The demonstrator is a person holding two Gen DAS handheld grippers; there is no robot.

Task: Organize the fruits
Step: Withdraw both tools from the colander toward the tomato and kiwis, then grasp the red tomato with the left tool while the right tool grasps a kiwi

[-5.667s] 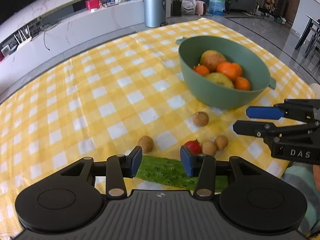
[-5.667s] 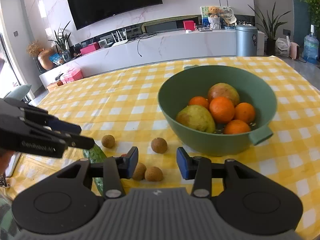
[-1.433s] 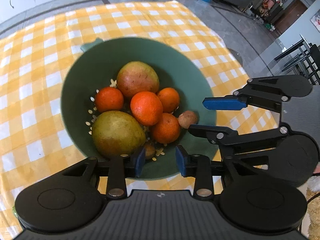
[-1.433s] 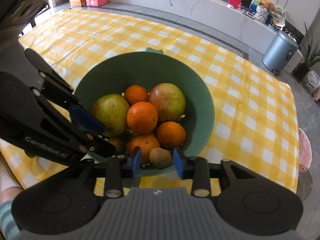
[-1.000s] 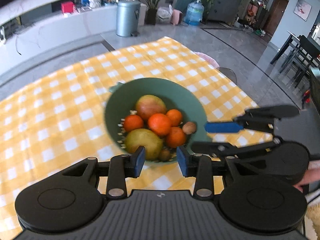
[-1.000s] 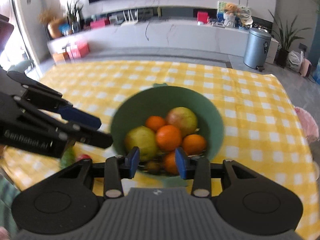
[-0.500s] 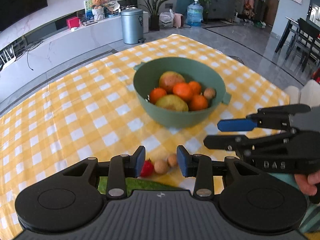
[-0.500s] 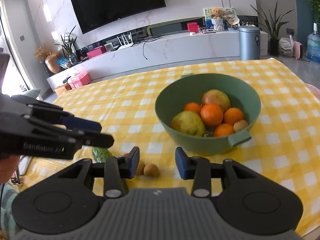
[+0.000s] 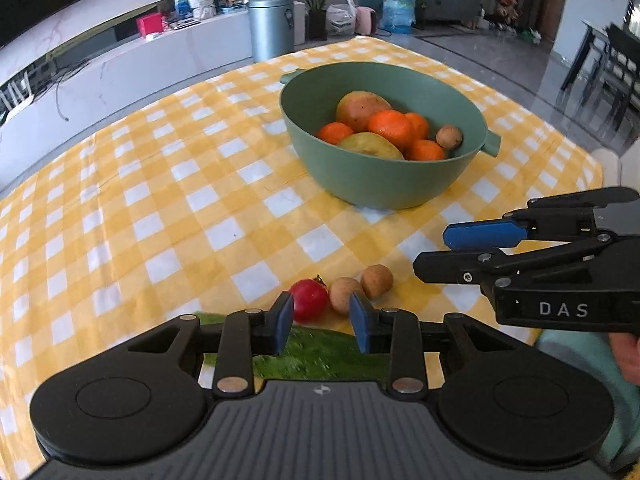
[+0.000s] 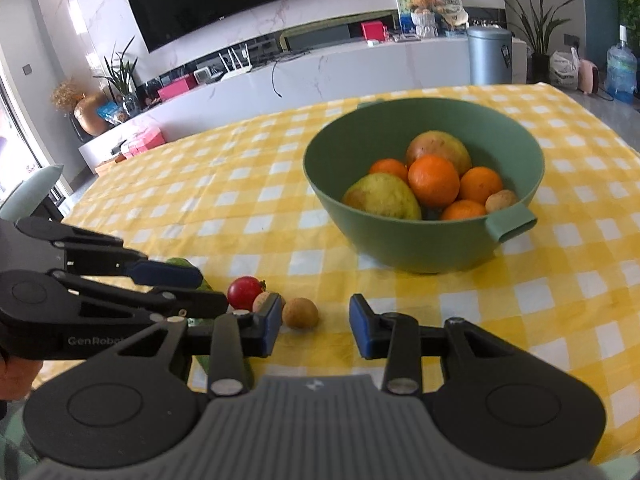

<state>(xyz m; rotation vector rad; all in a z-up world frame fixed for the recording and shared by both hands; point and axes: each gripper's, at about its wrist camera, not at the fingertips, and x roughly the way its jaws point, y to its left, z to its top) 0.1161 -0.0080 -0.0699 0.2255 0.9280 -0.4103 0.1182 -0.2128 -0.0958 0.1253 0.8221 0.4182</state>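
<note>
A green bowl (image 9: 384, 188) (image 10: 420, 248) on the yellow checked cloth holds a mango, a pear, several oranges and a brown longan (image 9: 449, 136) (image 10: 501, 200). Near the front edge lie a red cherry tomato (image 9: 309, 295) (image 10: 245, 292), two brown longans (image 9: 377, 276) (image 10: 301, 312) and a green cucumber (image 9: 320, 350). My left gripper (image 9: 321, 322) is open and empty, just in front of the tomato and one longan (image 9: 343, 289). My right gripper (image 10: 313, 330) is open and empty, with the nearer longan between its fingertips' line. Each gripper shows in the other's view.
The table's front edge is just below the small fruits. Behind the table stand a white media counter (image 10: 320, 68), a grey bin (image 9: 271, 26) and plants. Dark chairs (image 9: 608, 68) stand at the far right.
Both grippers pulled back from over the bowl to the table's near edge and dropped lower. The small fruits by the cucumber now sit right at the fingertips. Both stay open.
</note>
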